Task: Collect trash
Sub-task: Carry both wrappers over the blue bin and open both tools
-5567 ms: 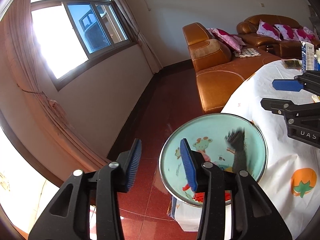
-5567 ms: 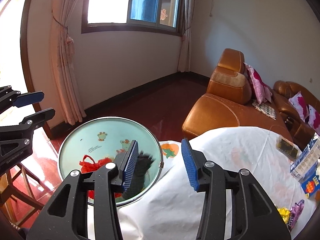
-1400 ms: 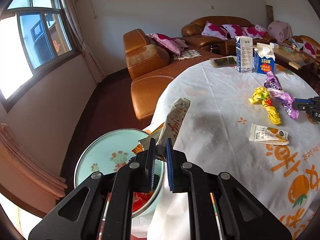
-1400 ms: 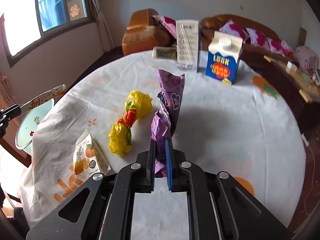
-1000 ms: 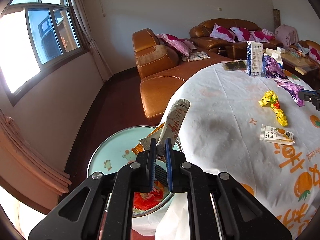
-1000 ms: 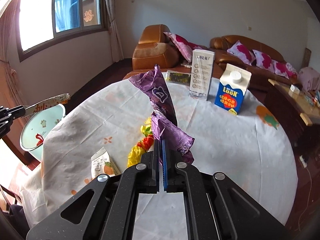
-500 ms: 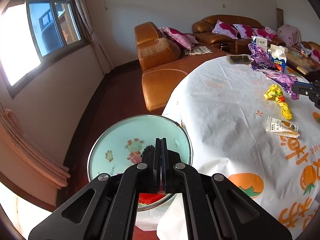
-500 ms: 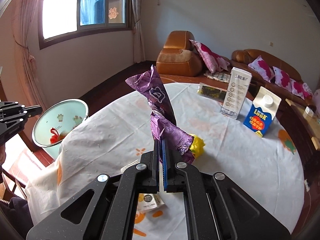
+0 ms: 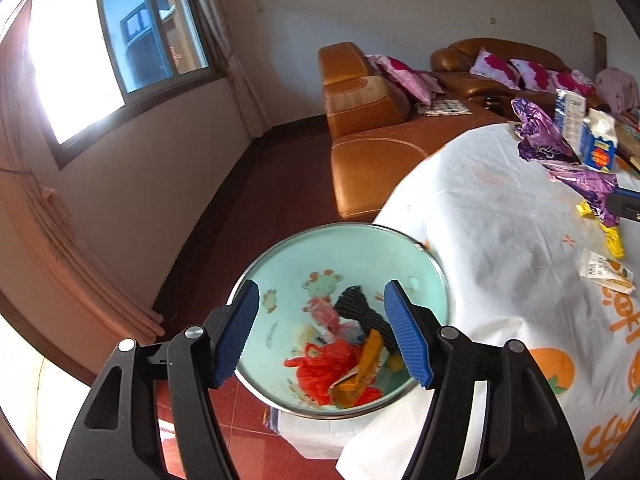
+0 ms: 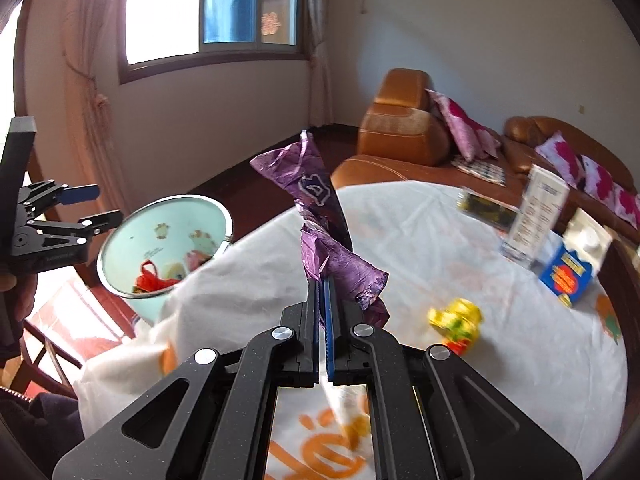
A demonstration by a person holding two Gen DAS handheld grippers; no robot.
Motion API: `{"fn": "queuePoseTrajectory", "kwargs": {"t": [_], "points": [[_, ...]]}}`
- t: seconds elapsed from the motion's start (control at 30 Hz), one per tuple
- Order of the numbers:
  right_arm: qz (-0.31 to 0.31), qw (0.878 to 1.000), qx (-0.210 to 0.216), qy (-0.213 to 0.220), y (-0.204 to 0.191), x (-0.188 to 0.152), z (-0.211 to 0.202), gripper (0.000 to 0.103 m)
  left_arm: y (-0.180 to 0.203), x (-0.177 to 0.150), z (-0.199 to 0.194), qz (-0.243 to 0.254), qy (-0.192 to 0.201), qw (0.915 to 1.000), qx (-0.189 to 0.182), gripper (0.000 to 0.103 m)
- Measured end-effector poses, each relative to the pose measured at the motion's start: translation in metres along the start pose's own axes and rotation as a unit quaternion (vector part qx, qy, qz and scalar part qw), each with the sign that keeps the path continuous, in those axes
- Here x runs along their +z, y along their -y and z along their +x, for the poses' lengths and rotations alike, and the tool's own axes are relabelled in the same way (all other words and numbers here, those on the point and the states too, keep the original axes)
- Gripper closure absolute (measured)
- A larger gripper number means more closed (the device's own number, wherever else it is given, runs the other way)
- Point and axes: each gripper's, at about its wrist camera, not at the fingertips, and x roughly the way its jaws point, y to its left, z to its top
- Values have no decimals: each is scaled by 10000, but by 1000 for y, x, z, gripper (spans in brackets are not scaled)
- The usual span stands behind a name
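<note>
The round pale-green metal bin with cartoon prints (image 9: 424, 256) beside the table already holds several scraps — red plastic, an orange wrapper, a black ribbed piece — and the left gripper (image 9: 322, 330) hangs over its mouth with jaws opening and nothing between them. The right gripper (image 10: 322, 312) is pressed together on the crumpled purple foil wrapper (image 10: 316, 216), glossy, creased and standing up limply above the white orange-printed tablecloth (image 10: 400, 240), well short of the bin. Still lying there are a twisted yellow wrapper (image 10: 456, 320) and a small white sachet (image 9: 606, 270) — roughly half the job, I judge.
</note>
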Motion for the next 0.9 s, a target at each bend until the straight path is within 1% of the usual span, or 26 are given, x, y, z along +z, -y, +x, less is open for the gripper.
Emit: {"fn": "queuePoseTrajectory", "kwargs": {"t": [0.07,0.17,0.2,0.23,0.27,0.5,0.7,0.9], "points": [[-142,9998,111,9,-13,7,7,100,-7,-1,2,-100,-52,9999,-3,38],[-249,9993,280,-22,-27,15,18,100,-16,-3,7,-184,-108,9997,101,37],[-301,9989,349,-40,-33,19,23,100,-19,-3,9,-222,-143,9996,128,35],[-347,9987,379,-52,-37,21,26,100,-20,-4,10,-247,-166,9994,163,31],[-398,9983,415,-68,-41,23,30,100,-23,-5,11,-273,-187,9992,208,30],[-842,9941,669,-174,-75,39,57,100,-41,-8,18,-456,-302,9978,382,29],[-1040,9911,803,-228,-96,42,72,100,-49,-9,19,-513,-287,9971,478,27],[-1198,9885,879,-297,-110,44,83,99,-54,-12,22,-530,-338,9965,546,26]]}}
